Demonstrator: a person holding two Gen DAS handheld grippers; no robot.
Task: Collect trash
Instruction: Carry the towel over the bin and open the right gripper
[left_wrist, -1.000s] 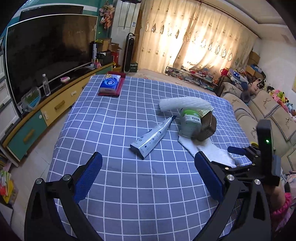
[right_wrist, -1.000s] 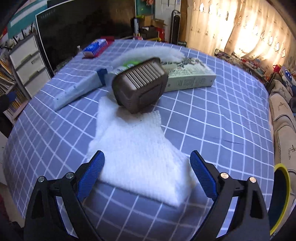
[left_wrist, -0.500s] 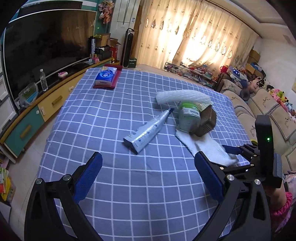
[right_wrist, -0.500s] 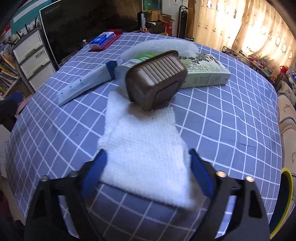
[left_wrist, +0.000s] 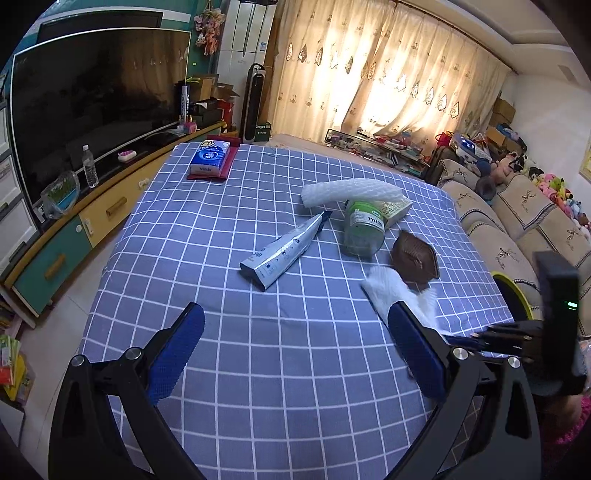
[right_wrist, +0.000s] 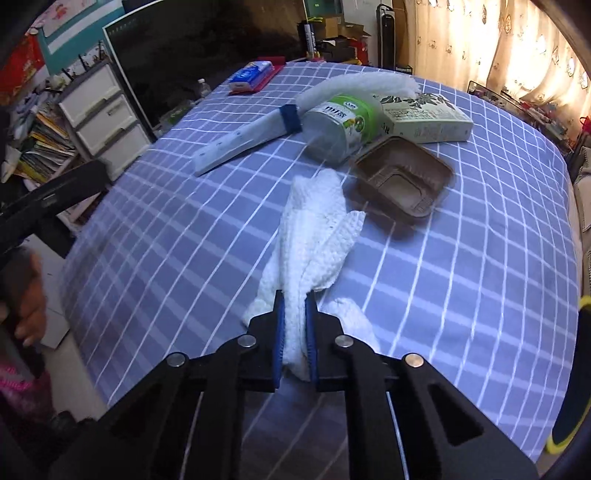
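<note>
Now, step in hand: collecting the first piece of trash, by my reading.
Right gripper (right_wrist: 294, 328): its blue pads are pinched nearly closed on the near end of the white crumpled paper towel (right_wrist: 317, 236).
Towel's place: it lies on the blue checked cloth of the bench (right_wrist: 480, 258), towards the right edge, its long axis running straight away from the gripper to the brown moulded plastic tray (right_wrist: 402, 177), whose near rim it reaches or overlaps.
Left gripper (left_wrist: 295, 354): spread wide and holding nothing, above the near part of the bench.
Other trash: a silver squeezed tube with a blue cap (left_wrist: 282, 253), a green-labelled clear plastic jar on its side (left_wrist: 362, 229), a white foam net sleeve (left_wrist: 351, 190) and a pale green printed carton (right_wrist: 424, 118) cluster further towards the far right.
Key relation: a yellow-rimmed bin (right_wrist: 569, 373) shows at the right edge, so the right hand looks nearer for the drop.
Risk: dragging the towel may pull the light tray along.
</note>
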